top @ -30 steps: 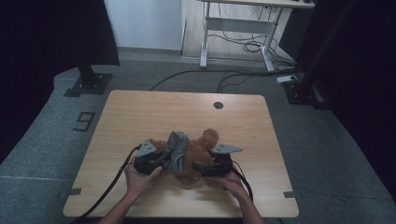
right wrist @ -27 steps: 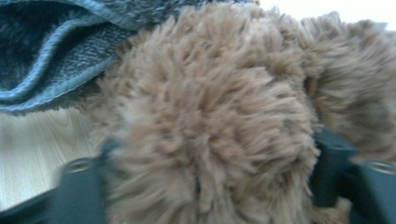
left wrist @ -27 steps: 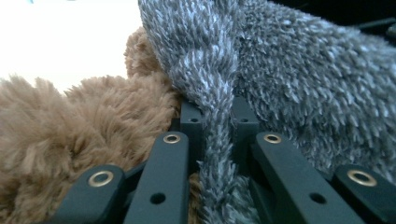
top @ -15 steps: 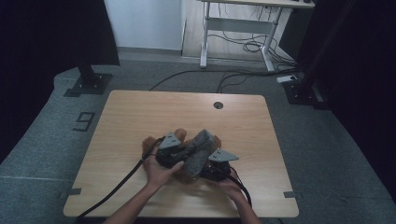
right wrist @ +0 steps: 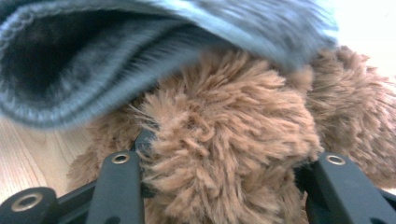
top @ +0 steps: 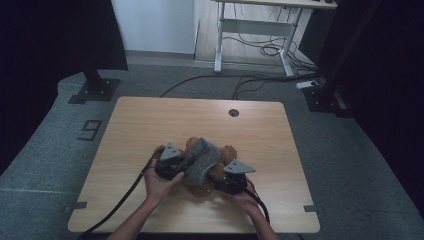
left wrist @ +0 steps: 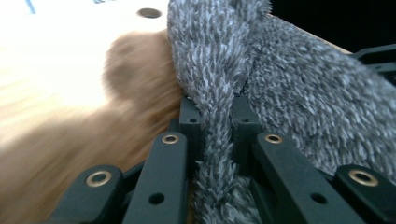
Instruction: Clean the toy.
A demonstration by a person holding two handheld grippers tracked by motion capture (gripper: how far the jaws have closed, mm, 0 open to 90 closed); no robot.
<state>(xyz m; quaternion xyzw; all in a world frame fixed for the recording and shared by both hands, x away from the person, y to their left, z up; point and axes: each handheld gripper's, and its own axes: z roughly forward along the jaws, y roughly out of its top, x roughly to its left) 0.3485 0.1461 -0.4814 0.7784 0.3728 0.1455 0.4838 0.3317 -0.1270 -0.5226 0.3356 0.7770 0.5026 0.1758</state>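
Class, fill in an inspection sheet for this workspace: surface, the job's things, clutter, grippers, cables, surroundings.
Surface: wooden table, with a round hole near its far edge.
Job's things: brown plush toy lying under a grey fuzzy garment at the middle of the near half.
Clutter: nothing seen.
Grippers: left gripper shut on a fold of the garment; right gripper clamped around a plush limb.
Cables: black cable trails off the near edge.
Surroundings: grey carpet, a desk frame, loose floor cables behind.

The wooden counter (top: 150,125) stood on a grey carpet floor (top: 45,150) with a number nine (top: 89,130) marked on it, and behind were a white wall (top: 155,25), a white desk frame (top: 255,30), black cables (top: 260,50) and dark curtains (top: 50,40).
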